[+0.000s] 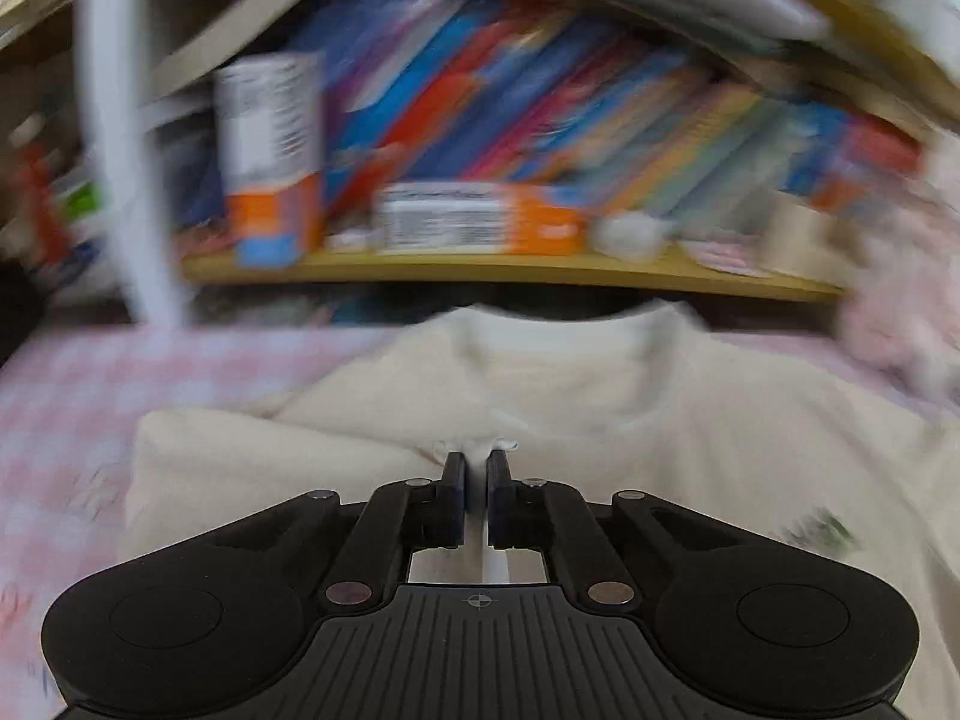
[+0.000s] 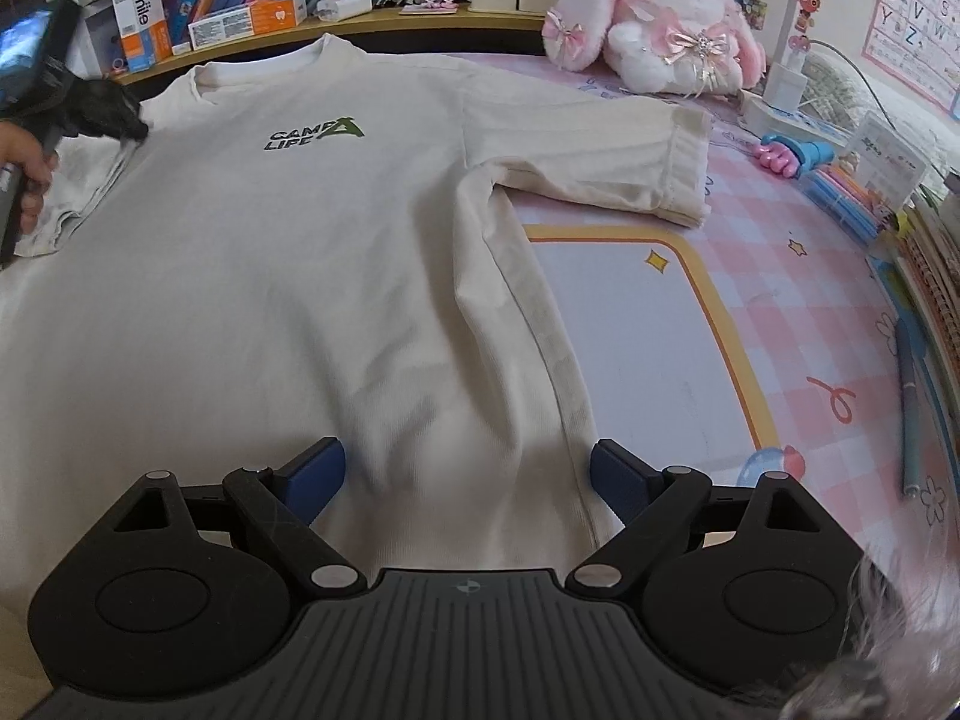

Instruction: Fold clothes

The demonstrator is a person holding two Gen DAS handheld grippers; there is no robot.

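A cream T-shirt with a green "CAMP LIFE" print lies face up on the pink checked table mat, collar at the far side. My left gripper is shut on a pinch of the shirt's cloth near the left shoulder; in the right wrist view the left gripper sits at the shirt's left sleeve, held by a hand. My right gripper is open, low over the shirt's lower right side seam, nothing between its fingers. The right sleeve lies spread flat.
A shelf edge with books and boxes runs along the back. A pink and white plush rabbit sits back right. Pens, a toy and notebooks line the right side. The left wrist view is motion-blurred.
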